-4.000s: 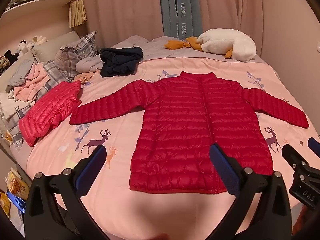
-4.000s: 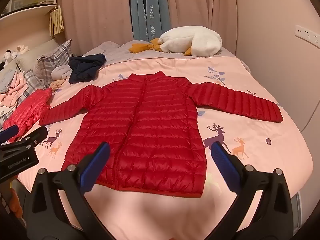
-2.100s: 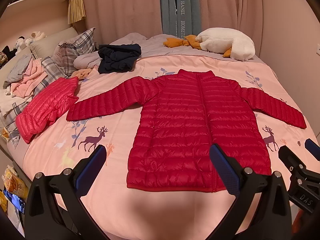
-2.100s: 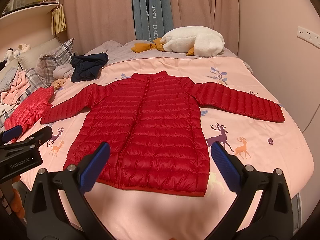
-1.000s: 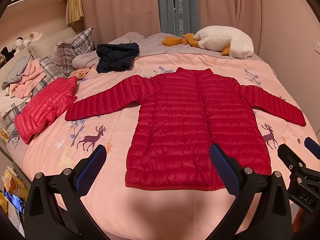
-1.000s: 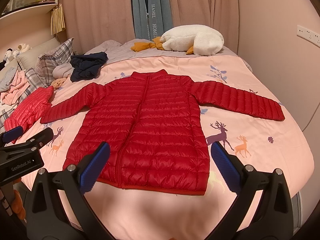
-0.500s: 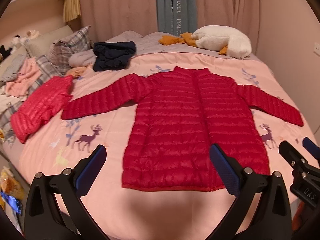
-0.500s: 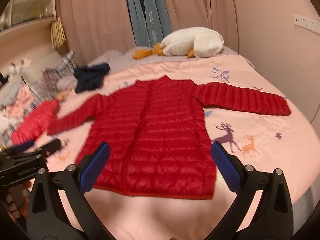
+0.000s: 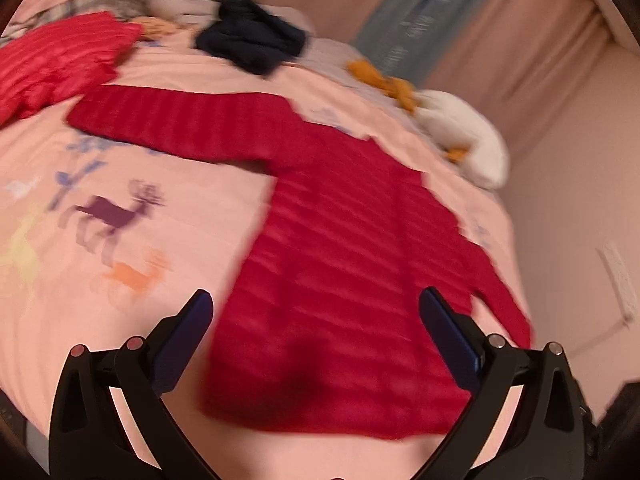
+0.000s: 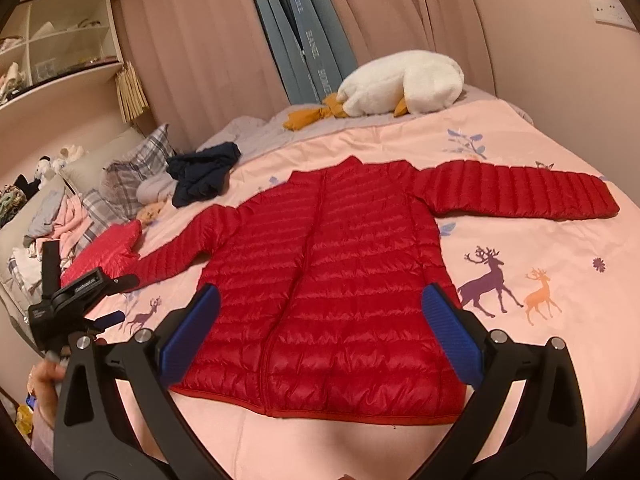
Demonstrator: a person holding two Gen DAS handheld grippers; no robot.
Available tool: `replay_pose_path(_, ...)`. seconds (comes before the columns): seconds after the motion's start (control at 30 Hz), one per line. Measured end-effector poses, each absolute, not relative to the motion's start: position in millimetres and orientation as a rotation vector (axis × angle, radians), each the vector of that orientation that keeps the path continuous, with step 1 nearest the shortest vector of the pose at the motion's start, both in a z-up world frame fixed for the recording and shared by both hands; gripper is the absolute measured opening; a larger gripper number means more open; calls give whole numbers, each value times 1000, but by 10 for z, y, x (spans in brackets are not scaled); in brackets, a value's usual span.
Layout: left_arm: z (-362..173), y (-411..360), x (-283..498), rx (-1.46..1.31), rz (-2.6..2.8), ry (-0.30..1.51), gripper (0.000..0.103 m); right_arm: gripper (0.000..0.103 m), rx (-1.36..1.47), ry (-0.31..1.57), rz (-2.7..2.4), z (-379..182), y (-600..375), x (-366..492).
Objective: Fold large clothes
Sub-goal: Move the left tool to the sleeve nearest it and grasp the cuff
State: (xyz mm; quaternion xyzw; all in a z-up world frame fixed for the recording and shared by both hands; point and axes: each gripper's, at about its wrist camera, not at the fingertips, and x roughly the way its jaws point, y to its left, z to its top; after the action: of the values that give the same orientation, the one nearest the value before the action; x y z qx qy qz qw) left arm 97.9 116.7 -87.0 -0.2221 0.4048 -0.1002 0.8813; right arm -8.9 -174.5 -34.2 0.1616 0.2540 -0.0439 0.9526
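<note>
Only the right wrist view shows the red jacket point(image 10: 332, 280) sharply; both tongs gape empty

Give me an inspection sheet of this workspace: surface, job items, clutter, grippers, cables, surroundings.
Surface: pink bedspread with deer print, lying smooth.
Job's things: red puffer jacket spread flat, front up, both sleeves out.
Clutter: second red jacket bunched beside the spread jacket's sleeve; dark garment; goose plush; plaid pillow.
Grippers: left gripper open, empty, its view blurred; right gripper open, empty, above the hem.
Cables: nothing seen.
Surroundings: curtains, shelves, wall socket.
</note>
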Motion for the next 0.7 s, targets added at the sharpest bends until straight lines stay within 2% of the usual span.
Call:
replay_pose_path(0.17, -1154, 1651, 1391, -596, -165, 917, 102, 101, 295, 557, -113, -442, -1708, 53)
replay_pose_path(0.57, -1448, 2869, 2127, -978, -103, 776, 102, 101, 256, 614, -159, -591, -1721, 347)
replay_pose_path(0.7, -1589, 3008, 2335, -1048, -69, 774, 102, 101, 257, 641, -155, -657, -1700, 516)
